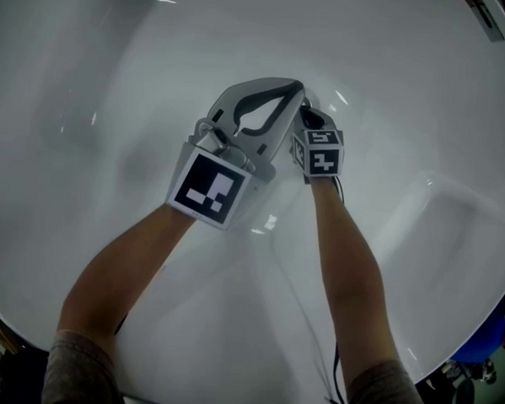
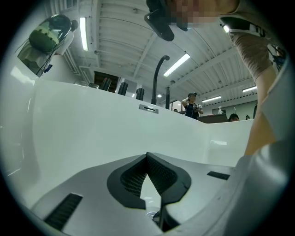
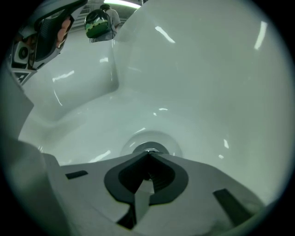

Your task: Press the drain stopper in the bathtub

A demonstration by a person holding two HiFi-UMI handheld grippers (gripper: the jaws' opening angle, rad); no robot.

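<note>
The chrome drain stopper (image 3: pixel 148 147) lies in a round dip in the white bathtub floor (image 3: pixel 198 110). My right gripper (image 3: pixel 148 156) is shut, and its tips rest right at the stopper's near edge. In the head view the right gripper (image 1: pixel 309 115) points down into the tub below its marker cube (image 1: pixel 320 154), and the stopper is hidden under the two grippers. My left gripper (image 1: pixel 294 89) is shut too, with nothing in it, and lies just left of the right one. In its own view the left gripper (image 2: pixel 147 156) points at the tub's far wall (image 2: pixel 92 120).
An overflow plate (image 2: pixel 148 108) sits high on the tub wall, and a black faucet (image 2: pixel 159 73) stands behind the rim. People stand further back. A thin cable (image 1: pixel 313 327) runs along the right forearm. A blue object (image 1: pixel 482 340) is outside the tub at lower right.
</note>
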